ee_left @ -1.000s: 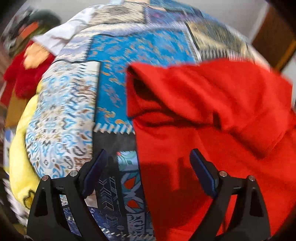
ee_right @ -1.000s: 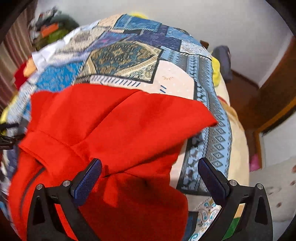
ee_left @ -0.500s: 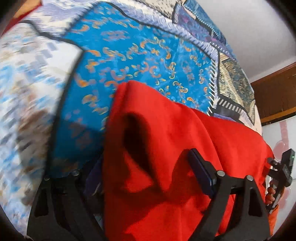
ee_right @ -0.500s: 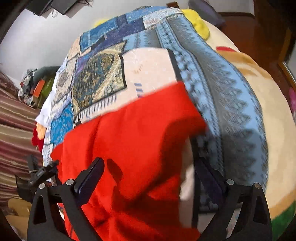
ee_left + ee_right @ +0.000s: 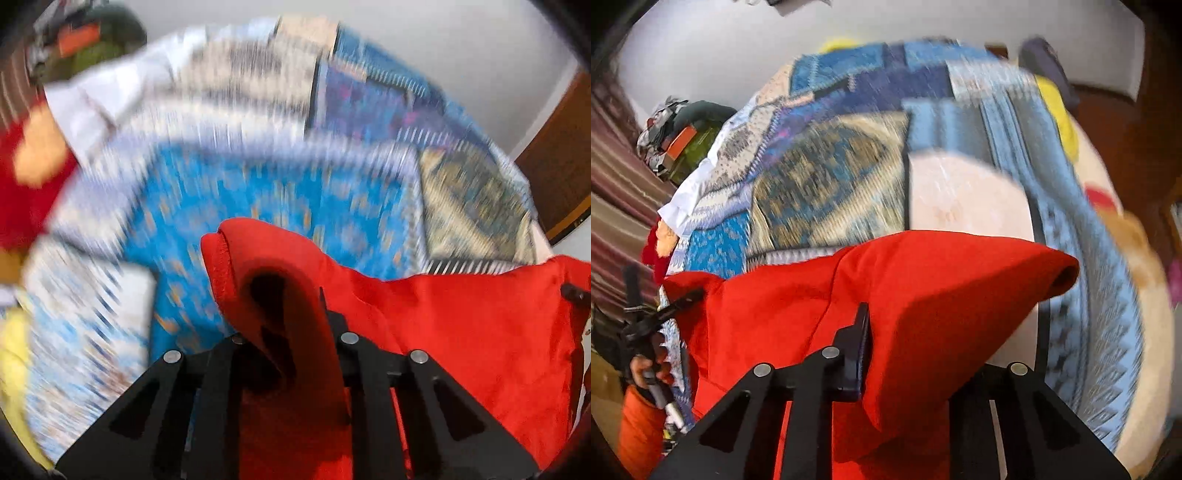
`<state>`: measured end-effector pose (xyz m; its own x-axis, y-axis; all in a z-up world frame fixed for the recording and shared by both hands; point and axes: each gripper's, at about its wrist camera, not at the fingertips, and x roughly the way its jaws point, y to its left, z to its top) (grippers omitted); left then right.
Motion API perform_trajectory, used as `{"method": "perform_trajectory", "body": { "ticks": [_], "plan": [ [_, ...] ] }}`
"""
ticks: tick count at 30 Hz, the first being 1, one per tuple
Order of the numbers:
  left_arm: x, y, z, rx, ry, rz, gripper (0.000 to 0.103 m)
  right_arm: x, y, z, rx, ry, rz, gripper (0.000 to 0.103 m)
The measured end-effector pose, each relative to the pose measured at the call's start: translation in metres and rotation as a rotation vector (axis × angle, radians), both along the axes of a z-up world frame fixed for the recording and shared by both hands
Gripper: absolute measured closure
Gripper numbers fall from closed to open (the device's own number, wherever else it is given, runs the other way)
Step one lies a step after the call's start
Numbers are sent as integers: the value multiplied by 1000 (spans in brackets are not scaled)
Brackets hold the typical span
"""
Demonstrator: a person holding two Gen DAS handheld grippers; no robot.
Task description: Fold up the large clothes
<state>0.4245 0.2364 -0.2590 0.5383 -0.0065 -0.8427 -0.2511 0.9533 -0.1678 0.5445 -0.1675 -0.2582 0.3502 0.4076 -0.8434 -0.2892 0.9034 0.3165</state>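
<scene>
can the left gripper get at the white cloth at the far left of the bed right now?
Probably not: the left gripper is shut on the red garment, whose fold bulges out ahead of its fingers. The white cloth lies well beyond, across the patterned bedspread.

The red garment (image 5: 461, 325) is soft, matt cloth with a faintly fuzzy nap and a stitched hem at its folded edge. The bedspread (image 5: 280, 199) under it is thin printed cloth, flat and smooth. The left gripper (image 5: 291, 332) and the right gripper (image 5: 905, 354) are matt black plastic with small shiny metal pins. A door (image 5: 557, 166) at the side looks like brown wood, slightly glossy.
</scene>
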Motion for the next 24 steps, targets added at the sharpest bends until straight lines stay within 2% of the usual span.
{"method": "perform_trajectory", "body": {
  "ticks": [3, 6, 9, 12, 14, 16, 18, 20, 24],
  "plan": [
    [9, 14, 29, -8, -52, 19, 88, 13, 16, 22, -14, -64, 17, 86],
    [25, 22, 40, 52, -65, 25, 88, 30, 41, 34, -74, -125, 31, 86],
    [35, 33, 30, 99, -48, 50, 88, 51, 65, 28, -143, -165, 36, 86],
    [51, 52, 5, 71, -2, 88, 88, 71, 79, 10, -221, -165, 25, 86],
    [59, 62, -15, 43, 31, 98, 87, 84, 84, -7, -258, -130, 22, 83],
    [65, 65, -34, 33, 61, 99, 85, 91, 83, -18, -287, -112, 8, 62],
    [66, 65, -47, 40, 62, 99, 81, 93, 78, -22, -364, -158, -37, 14],
    [63, 63, -50, 54, 44, 97, 76, 92, 72, -24, -389, -203, -30, 9],
    [52, 61, -46, 50, 30, 81, 74, 89, 52, -24, -320, -167, -19, 9]
  ]
}}
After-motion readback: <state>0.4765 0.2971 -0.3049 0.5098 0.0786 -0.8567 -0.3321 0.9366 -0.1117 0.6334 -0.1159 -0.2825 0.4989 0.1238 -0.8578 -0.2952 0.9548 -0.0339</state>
